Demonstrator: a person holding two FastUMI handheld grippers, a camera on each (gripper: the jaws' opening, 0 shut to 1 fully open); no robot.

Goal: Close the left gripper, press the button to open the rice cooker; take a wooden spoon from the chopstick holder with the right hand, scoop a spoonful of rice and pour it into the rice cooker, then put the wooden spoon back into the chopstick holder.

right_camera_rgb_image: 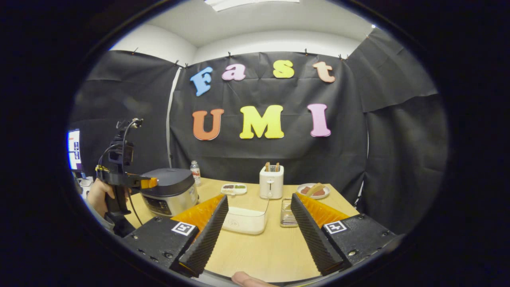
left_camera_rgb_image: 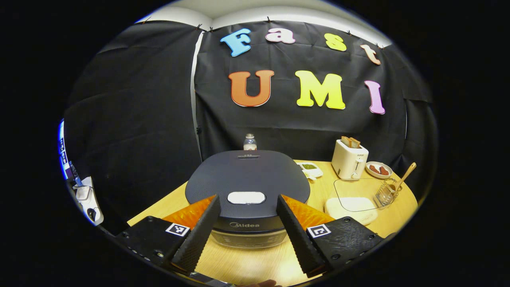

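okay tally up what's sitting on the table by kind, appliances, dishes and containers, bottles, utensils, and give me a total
Appliances: 2, rice cooker and toaster
Dishes and containers: 4, divided dish, plate, clear rice box, wire chopstick holder
Bottles: 1, bottle
Utensils: 1, wooden spoon
Total: 8

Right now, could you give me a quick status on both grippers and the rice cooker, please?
Left gripper open, facing rice cooker. Lid shut, button unpressed. Right gripper open, empty.

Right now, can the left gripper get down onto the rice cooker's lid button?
Probably yes. In the left gripper view the left gripper hangs open just in front of the rice cooker, and the pale button lies bare between its fingers with nothing over it. The fingers must close first.
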